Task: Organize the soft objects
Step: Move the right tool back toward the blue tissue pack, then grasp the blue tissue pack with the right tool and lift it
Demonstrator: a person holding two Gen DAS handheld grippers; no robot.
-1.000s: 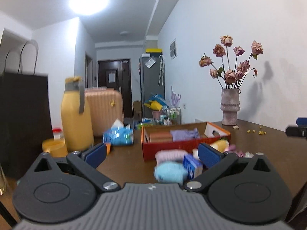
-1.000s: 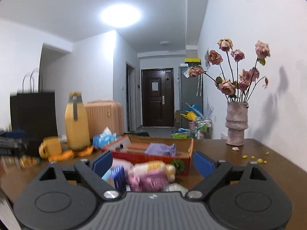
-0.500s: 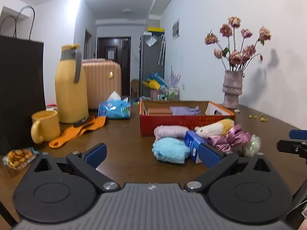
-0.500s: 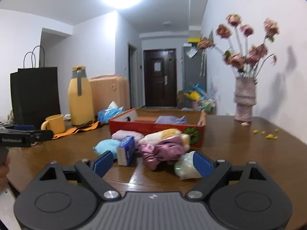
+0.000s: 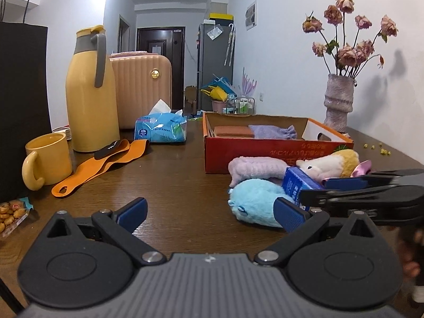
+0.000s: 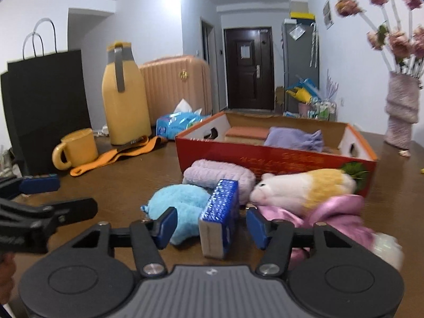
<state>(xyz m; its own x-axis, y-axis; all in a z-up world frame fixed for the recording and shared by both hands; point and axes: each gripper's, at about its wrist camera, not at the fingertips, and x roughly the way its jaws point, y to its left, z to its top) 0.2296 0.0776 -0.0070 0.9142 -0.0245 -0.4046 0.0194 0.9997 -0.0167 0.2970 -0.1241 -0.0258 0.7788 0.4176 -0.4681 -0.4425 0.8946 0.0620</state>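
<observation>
**Right gripper narrows around the blue box**

The right gripper (image 6: 210, 224) has just been closing — the blue box (image 6: 220, 218) stands between its pads, apparently untouched. The left gripper (image 5: 209, 212) gapes wide, empty. Box leans against the blue plush toy (image 6: 180, 204) on the table (image 6: 124, 185).

The right gripper (image 6: 212, 228) now sits low and close over the pile, its jaws closing in from wide to either side of the blue box (image 6: 220, 220), with gaps left. The left gripper (image 5: 209, 212) has dropped nearer the bench (image 5: 172, 180).
</observation>
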